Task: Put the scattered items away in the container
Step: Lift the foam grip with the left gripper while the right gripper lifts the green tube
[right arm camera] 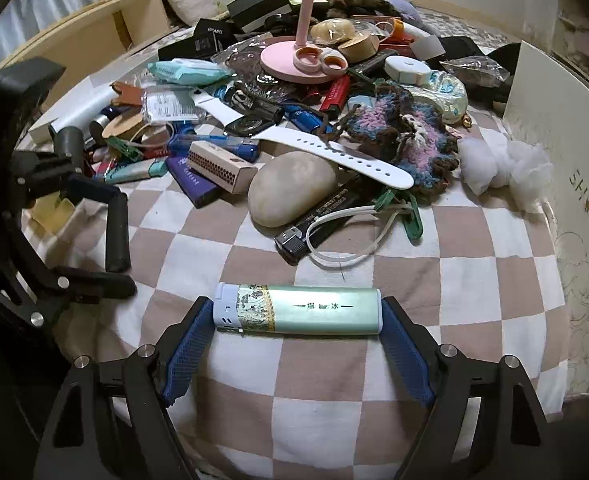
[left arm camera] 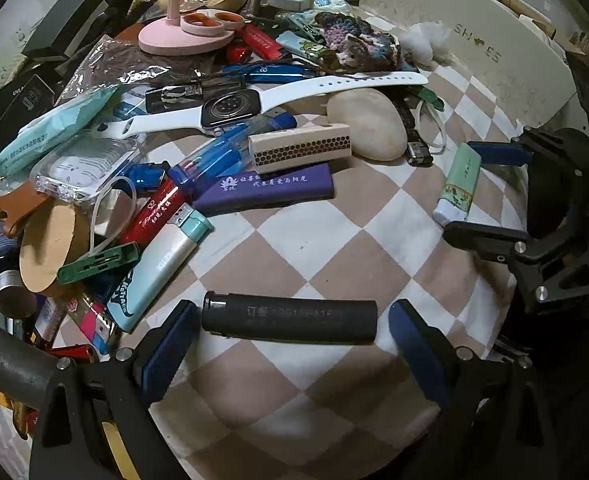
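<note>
Right gripper [right arm camera: 298,344] pinched green lighter [right arm camera: 298,310] end to end, pads touching both tips. Left gripper [left arm camera: 290,344] gaped around black lighter [left arm camera: 290,318], no contact. Risk: lengthwise pinch slipped, lighter pivoted out. Box [right arm camera: 566,160] stood far right.

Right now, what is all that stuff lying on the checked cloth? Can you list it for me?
green lighter: one, pale green, alone on the cloth, between the right gripper's pads
black lighter: one, black, between the left gripper's pads, gaps at both ends
stone: one, beige, at the pile's front edge
watch: one, white strap, lying across the pile
purple lighter: one, purple, under the honeycomb box
lamp: one, pink, at the back of the pile
shoe box: one, white, right edge
left gripper: black, blue pads, open
right gripper: black, blue pads, touching both lighter ends
</note>
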Motion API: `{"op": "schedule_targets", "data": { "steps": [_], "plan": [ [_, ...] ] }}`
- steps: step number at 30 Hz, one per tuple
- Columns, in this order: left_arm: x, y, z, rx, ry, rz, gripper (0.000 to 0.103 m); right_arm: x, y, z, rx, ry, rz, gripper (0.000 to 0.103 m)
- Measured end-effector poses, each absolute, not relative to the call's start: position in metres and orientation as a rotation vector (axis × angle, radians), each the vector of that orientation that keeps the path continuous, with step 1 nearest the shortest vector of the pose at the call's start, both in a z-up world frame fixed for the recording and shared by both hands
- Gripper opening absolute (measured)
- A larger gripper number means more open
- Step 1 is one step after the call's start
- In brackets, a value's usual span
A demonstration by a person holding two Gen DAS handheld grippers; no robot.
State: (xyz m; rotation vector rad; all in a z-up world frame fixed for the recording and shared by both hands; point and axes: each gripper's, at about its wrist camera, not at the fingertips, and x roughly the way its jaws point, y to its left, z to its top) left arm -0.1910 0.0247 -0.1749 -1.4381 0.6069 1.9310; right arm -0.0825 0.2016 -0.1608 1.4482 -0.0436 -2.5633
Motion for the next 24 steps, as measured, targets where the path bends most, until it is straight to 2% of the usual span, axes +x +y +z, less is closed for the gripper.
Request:
{"op": "schedule_targets", "data": {
  "steps": [6,13,24],
  "plan": [
    [-0.193,0.025,-0.177,-1.424,0.629,1.934,0.096,-0.082,0.202,-0.162,1.45,-0.05,-2.557,0.084],
    [-0.199,0.019,-0.178,-1.434,0.586,1.933,0.082,-0.083,0.2,-0.163,1.455,-0.051,-2.551,0.085],
    [-0.208,0.016,-0.183,-1.499,0.487,2.08,0.082,-0.082,0.2,-0.163,1.441,-0.04,-2.553,0.084]
  ]
}}
